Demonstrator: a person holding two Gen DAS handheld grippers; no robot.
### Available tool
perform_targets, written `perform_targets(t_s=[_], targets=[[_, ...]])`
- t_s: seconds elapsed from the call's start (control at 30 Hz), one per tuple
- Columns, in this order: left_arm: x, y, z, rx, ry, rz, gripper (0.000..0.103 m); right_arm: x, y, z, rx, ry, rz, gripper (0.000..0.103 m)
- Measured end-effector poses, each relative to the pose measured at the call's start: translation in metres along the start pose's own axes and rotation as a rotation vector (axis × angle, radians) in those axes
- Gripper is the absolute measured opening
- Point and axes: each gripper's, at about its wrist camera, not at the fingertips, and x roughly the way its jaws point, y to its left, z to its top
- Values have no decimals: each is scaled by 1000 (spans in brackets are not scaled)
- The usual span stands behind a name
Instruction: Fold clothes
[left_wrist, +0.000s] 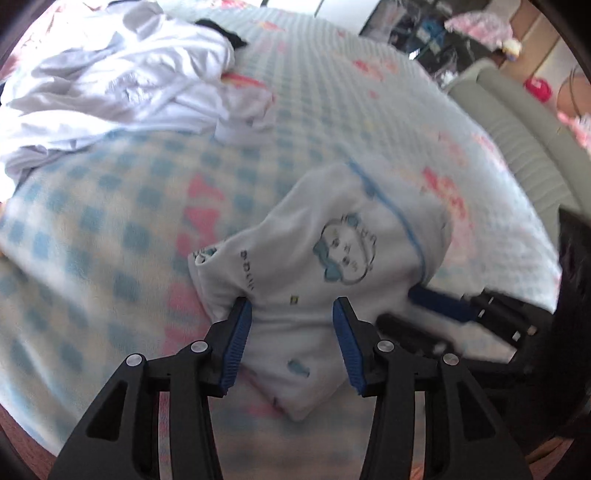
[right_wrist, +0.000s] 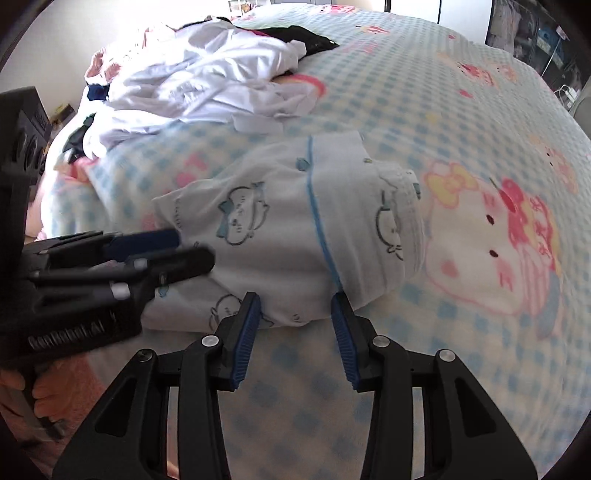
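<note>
Black gripper arms with blue pads fill the front of both views. Under them lies the big checked blanket (right_wrist: 461, 122) with pink cat pictures. On the blanket, far behind the little shirt, sits a pile of white clothes (right_wrist: 192, 81). The little shirt (right_wrist: 295, 221), white with blue cartoon faces, lies folded in the middle of the blanket. The left gripper (left_wrist: 291, 314) has its jaws apart over the shirt. The right gripper (right_wrist: 295, 306) has its jaws apart at the shirt's near edge.
</note>
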Motion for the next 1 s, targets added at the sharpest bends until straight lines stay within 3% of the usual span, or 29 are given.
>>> perform_targets(t_s=[0.13,0.2,0.27,0.37,0.47,0.53,0.63,0.83,1.0], targets=[[-1,-8,-16,90,24,64,48,-3,-17,-4,86,-23,5,11],[-5,-12,-22,95,28,93,50,-7,-27,-3,135,-42,15,4],[-9,-12,-23,75,24,93,51,-15,-32,1,168,-72,9,5],[-16,2,-19,7,-14,35,51,-31,-34,6,167,-132,-47,28],[-27,19,-15,-68,-85,9,51,-47,-37,14,148,-173,32,32],[-31,28,-13,-119,-103,-19,51,-44,-31,21,103,-166,29,38],[-23,35,-12,-165,-80,-59,51,-29,-23,32,51,-129,6,40],[-8,30,-14,-122,-24,-15,51,8,-29,45,89,-47,-103,40],[-5,46,-13,-162,-9,-29,48,9,-46,44,148,-64,-107,41]])
